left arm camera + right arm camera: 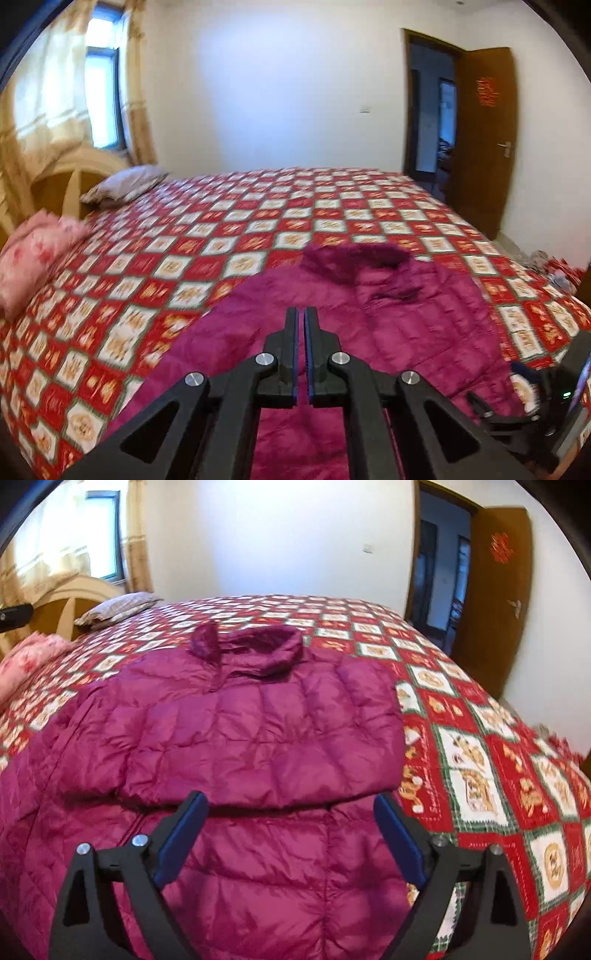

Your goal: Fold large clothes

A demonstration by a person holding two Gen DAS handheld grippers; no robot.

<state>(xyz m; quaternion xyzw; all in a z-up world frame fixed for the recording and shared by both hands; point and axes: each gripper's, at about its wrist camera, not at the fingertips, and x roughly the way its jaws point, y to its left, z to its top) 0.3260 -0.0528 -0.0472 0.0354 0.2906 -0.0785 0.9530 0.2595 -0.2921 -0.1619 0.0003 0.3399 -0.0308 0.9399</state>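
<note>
**Jacket partly folded on the bed, more folds to come**

The magenta quilted down jacket [236,738] lies on the bed with the red-and-white chequered bedspread [480,760], near the edge of the bed closest to the cameras, with its collar [255,646] towards the far edge. In the right wrist view a padded part, probably a sleeve or one side of the jacket, lies across the body and ends in a straight fold line just in front of the fingers. From this it seems that a first fold is already done. The lower part of the jacket is spread flat towards the near edge, so at least one more fold, bottom to top, appears to be left.

The right gripper [291,812] hovers over the jacket with its blue-padded fingers [184,834] wide apart and nothing between them. The left gripper [300,332] has its fingers almost together, with only a thin gap; jacket cloth shows behind the gap, but the view does not tell surely whether it pinches any.

Two pillows, one pink flowered [33,254] and one grey [125,182], lie at the left end of the bed, well apart from the jacket.

For writing: the brown wooden door [484,136] carries a red paper ornament [487,92], too blurred to read. The white squares of the bedspread hold gold figures, not legible. No brand label shows on the jacket.
</note>
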